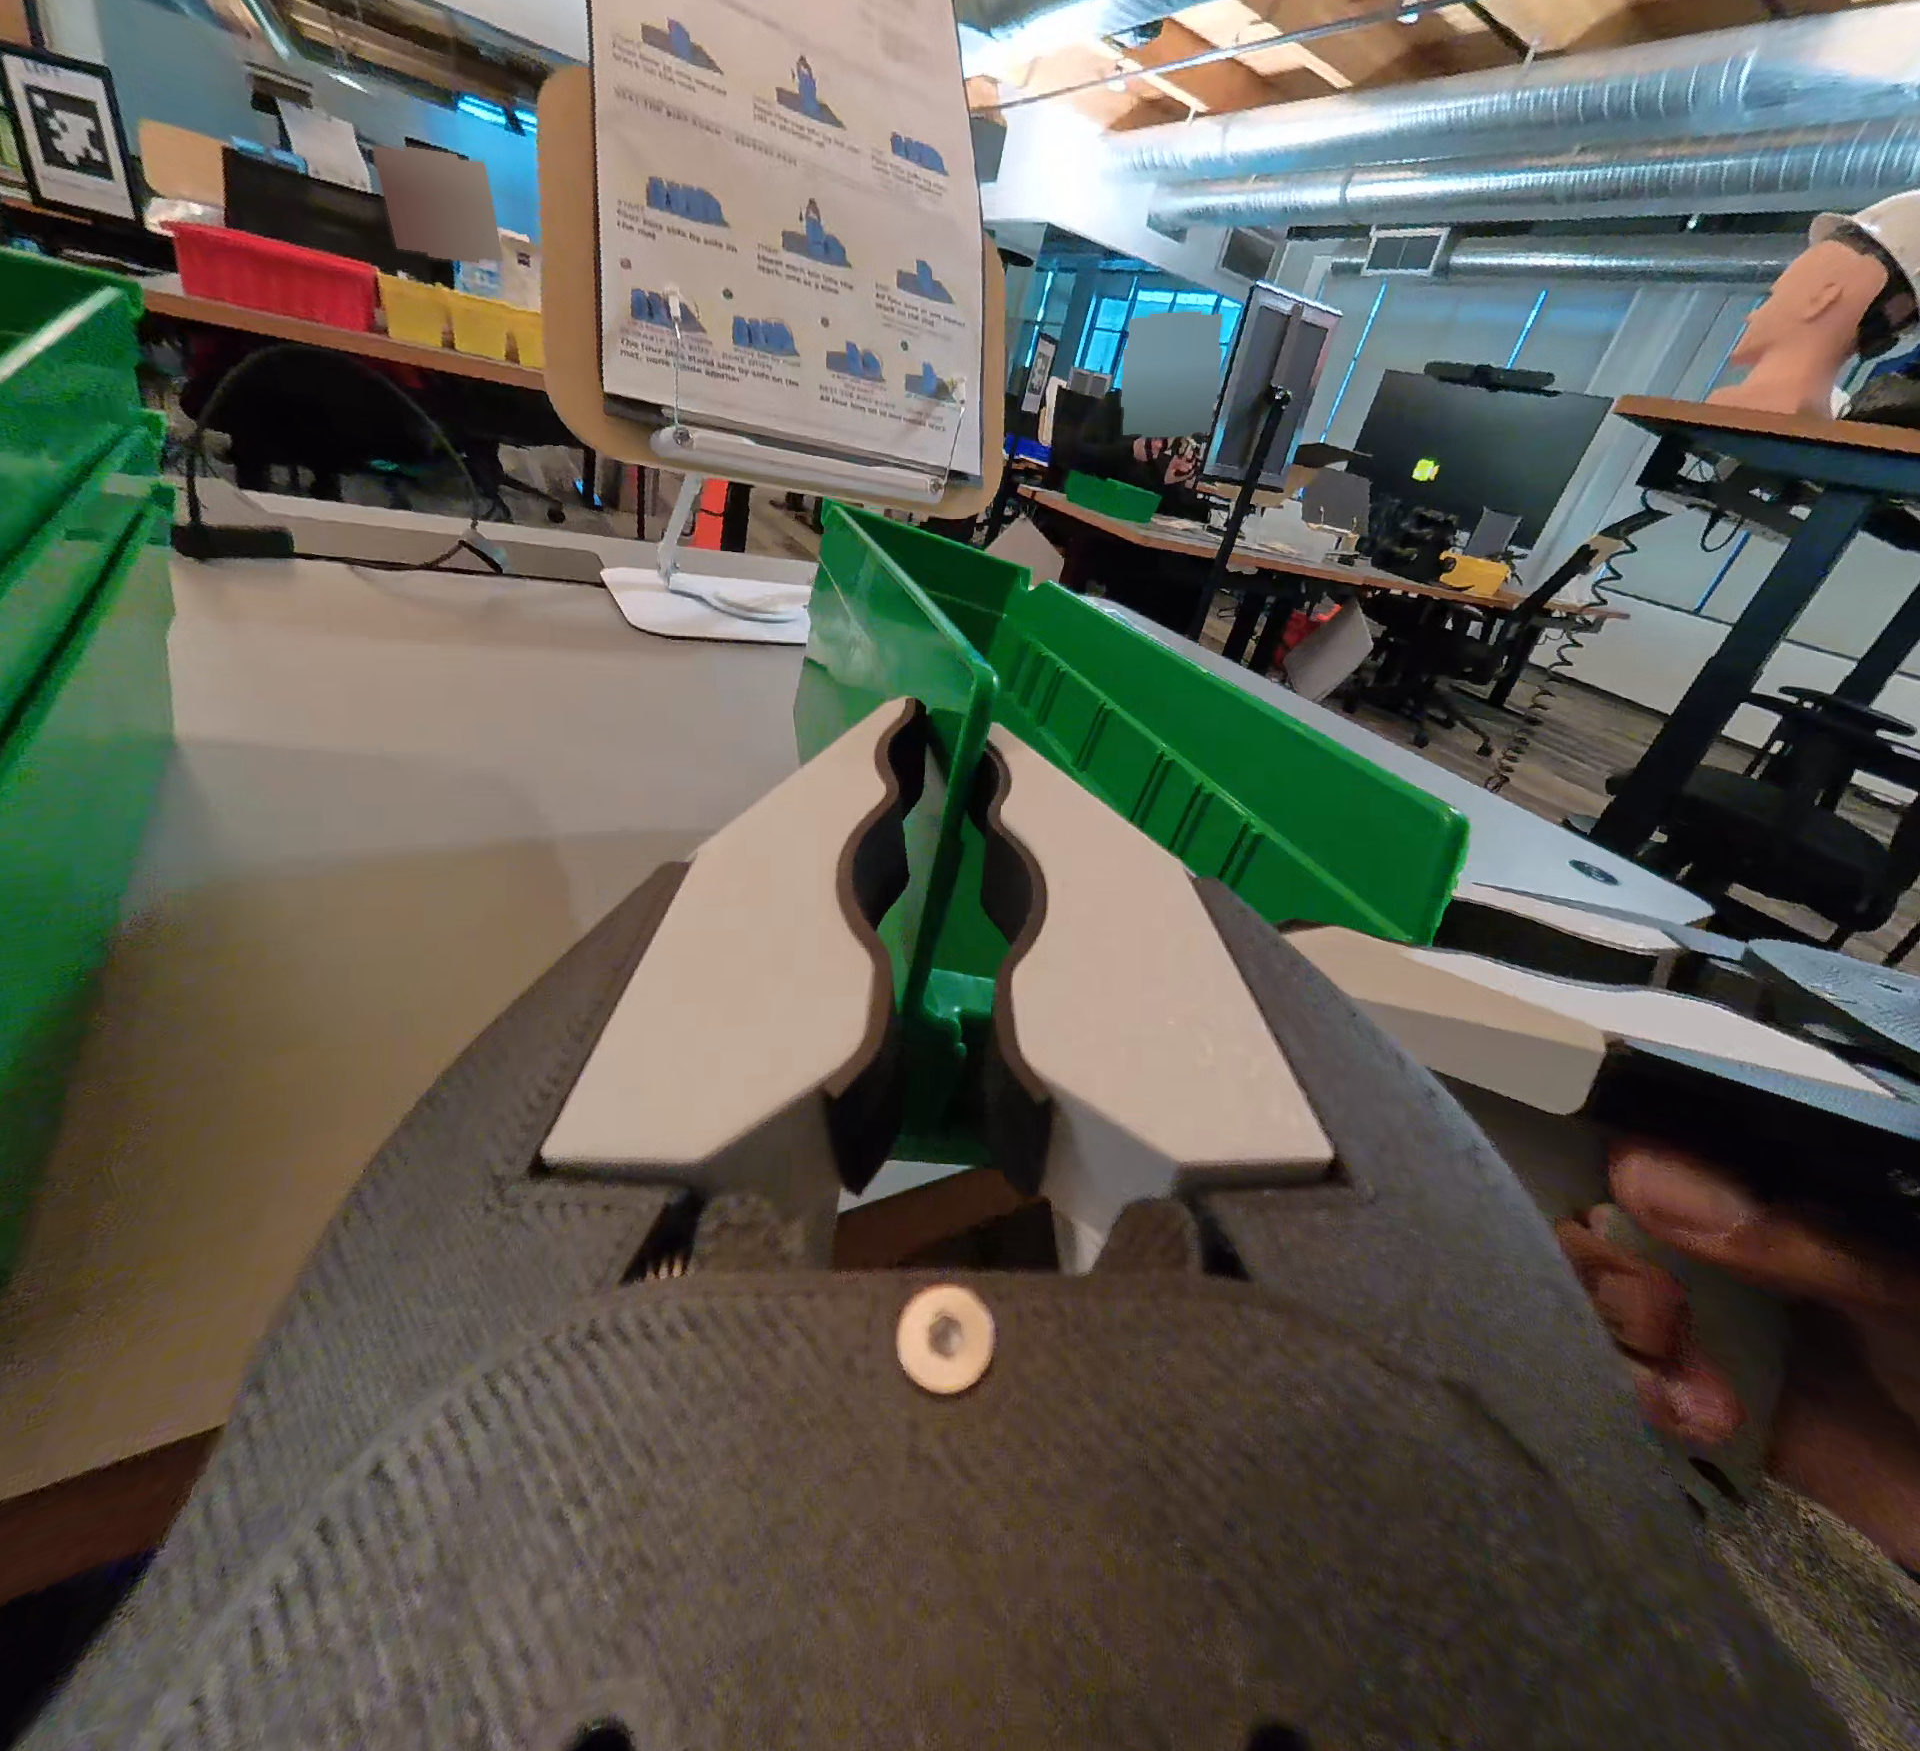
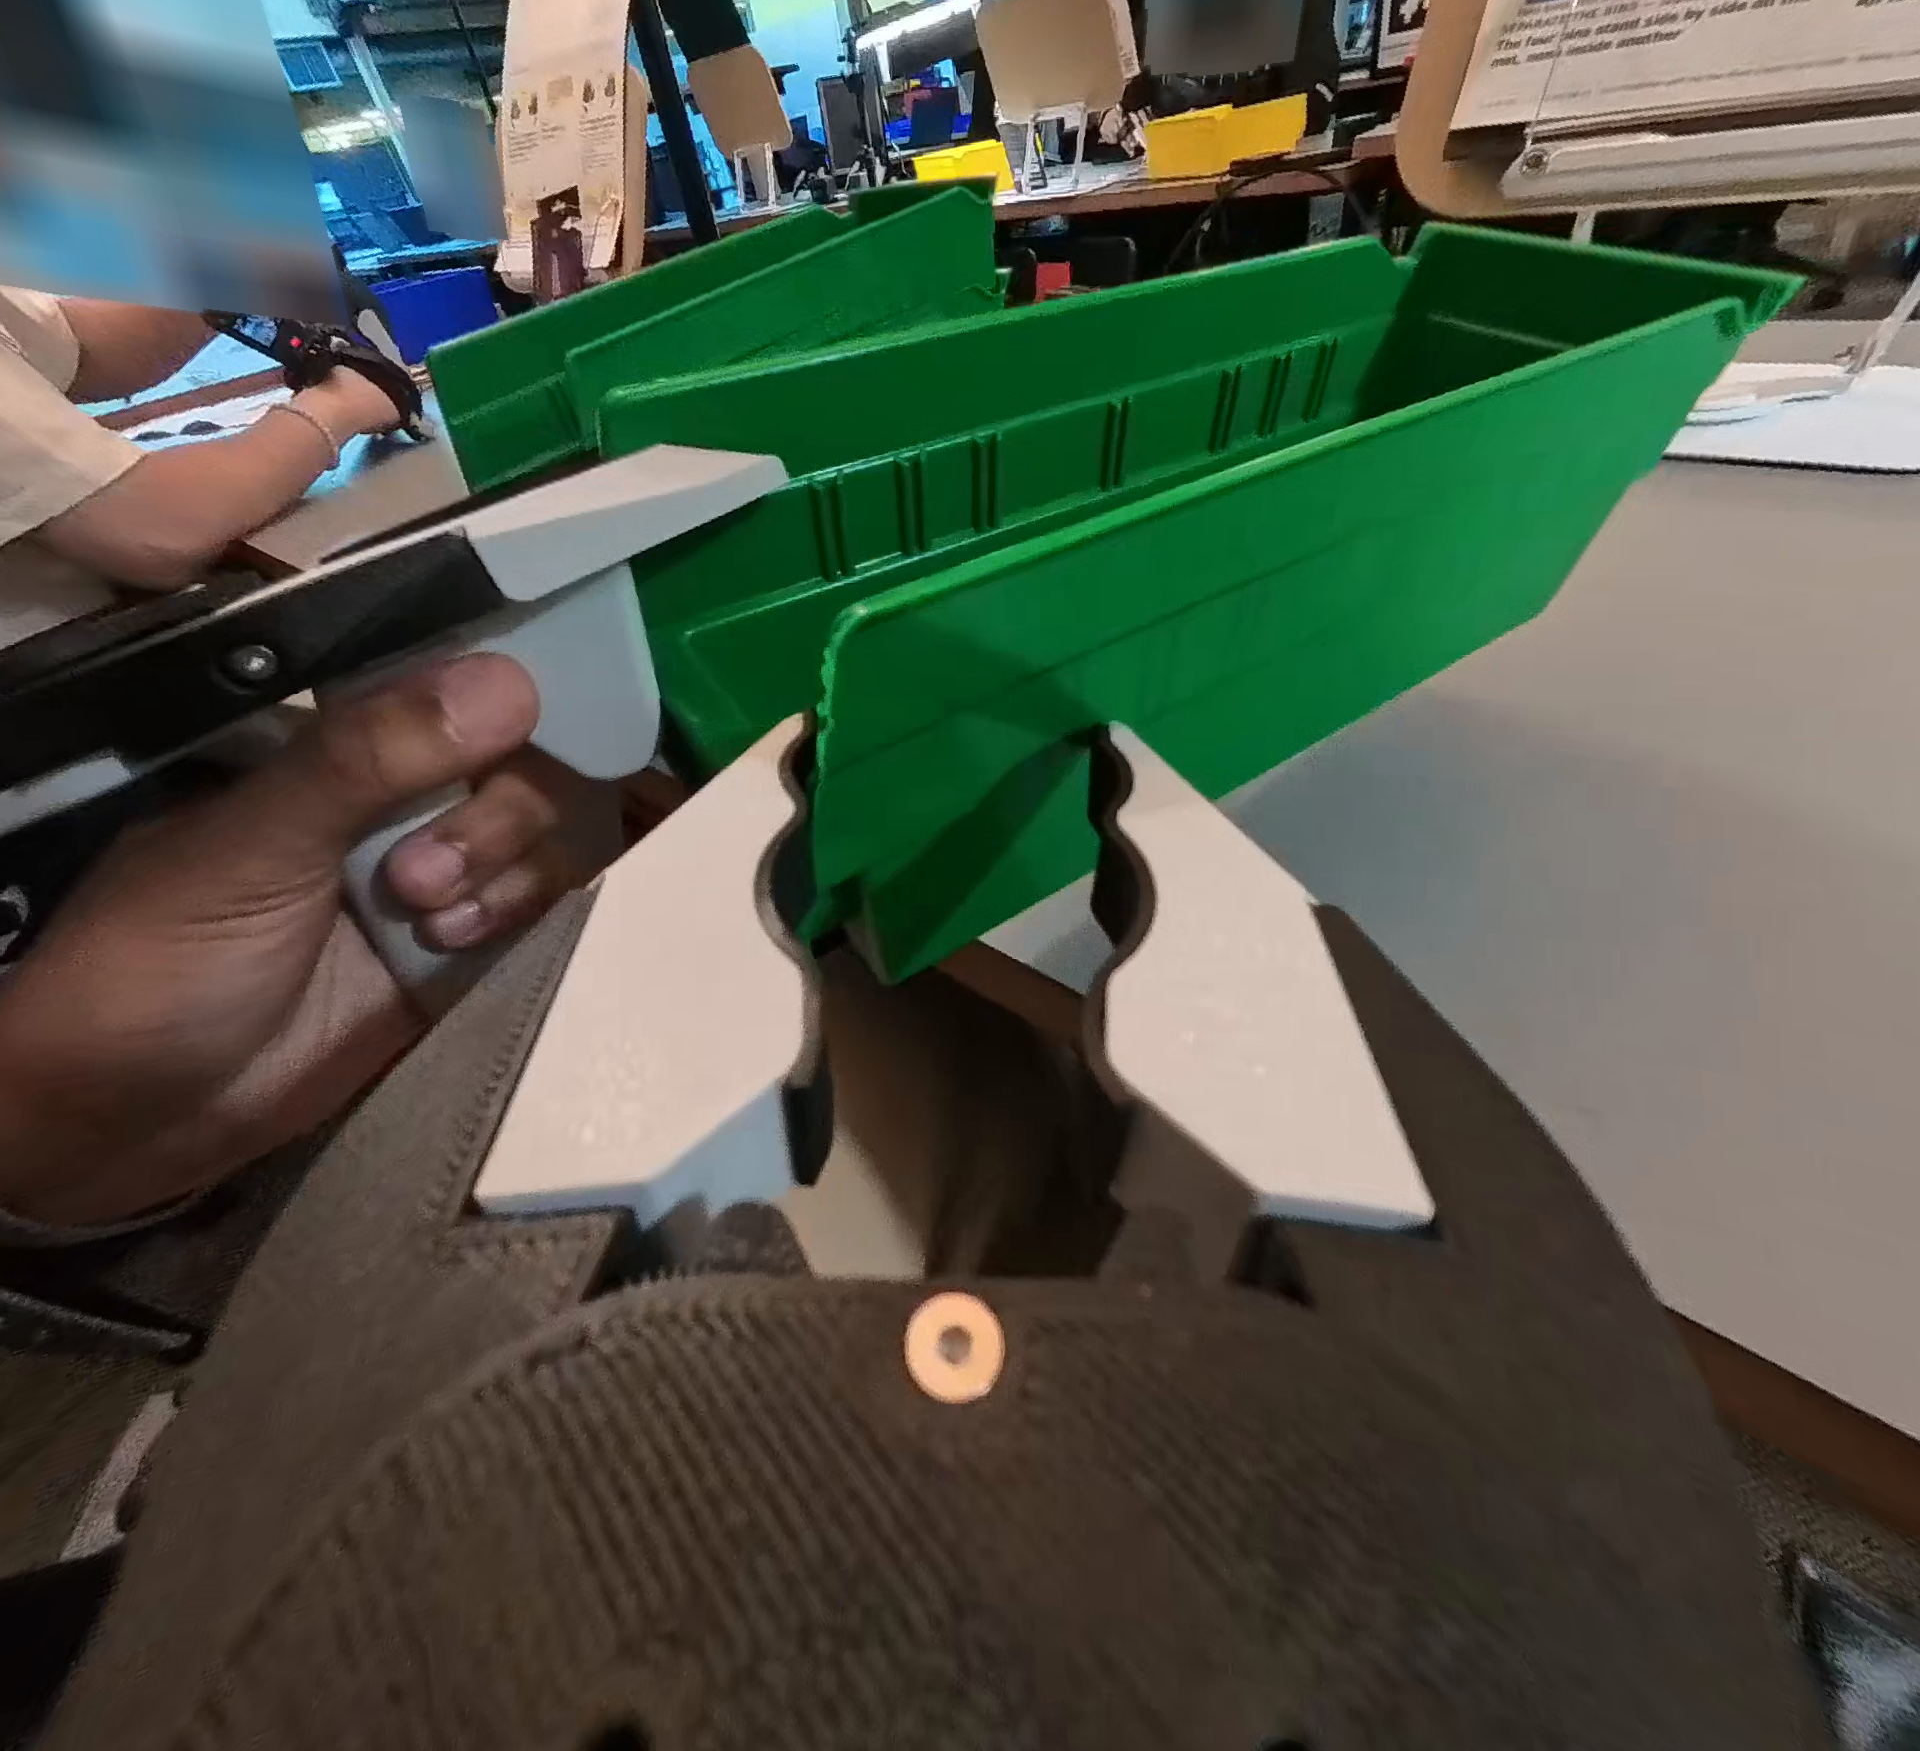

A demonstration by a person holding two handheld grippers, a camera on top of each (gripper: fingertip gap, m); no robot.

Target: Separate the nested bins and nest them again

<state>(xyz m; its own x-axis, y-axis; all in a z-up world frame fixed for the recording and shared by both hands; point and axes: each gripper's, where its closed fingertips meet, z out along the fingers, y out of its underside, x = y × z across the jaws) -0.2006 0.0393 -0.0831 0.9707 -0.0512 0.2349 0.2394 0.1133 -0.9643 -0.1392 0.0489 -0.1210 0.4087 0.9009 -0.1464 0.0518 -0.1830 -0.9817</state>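
A long green bin [image 2: 1195,496] is held tilted above the grey table [image 2: 1662,766], its near end raised so that it can be carried to the other bins [image 1: 73,662] at the left. The left gripper [image 1: 951,745] is clamped on one side wall; the right gripper [image 2: 951,756] is spread around the opposite wall, not yet closed
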